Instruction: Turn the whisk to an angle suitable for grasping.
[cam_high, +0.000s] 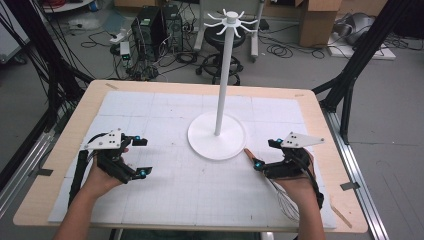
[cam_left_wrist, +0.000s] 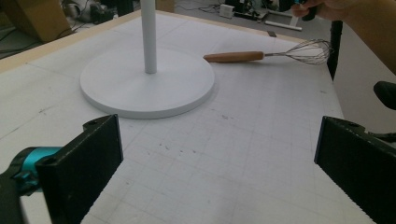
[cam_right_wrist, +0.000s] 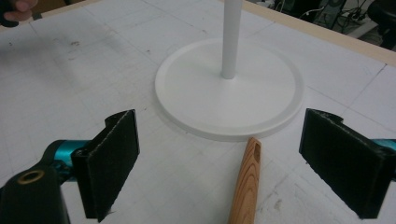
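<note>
Right gripper (cam_high: 265, 154): fingers (cam_right_wrist: 112, 161) spread wide, grasping nothing, hovering low over the whisk (cam_left_wrist: 275, 54), whose wooden handle (cam_right_wrist: 246, 182) lies on the tabletop (cam_high: 165, 197) between them, untouched, its tip just short of the stand's base (wire end points back under the person's right hand). Left gripper (cam_high: 141, 157): fingers likewise released and empty, well apart from the whisk, near the left of the mat. Stand (cam_high: 222, 82): white, round base (cam_right_wrist: 224, 100) mid-tabletop, upright pole topped with radiating hooks.

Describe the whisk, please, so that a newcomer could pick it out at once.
Start at the white stand in the middle of the table. Just right of its round base, beneath the open right gripper, lies the whisk. Its wooden handle and wire loops set it apart.
</note>
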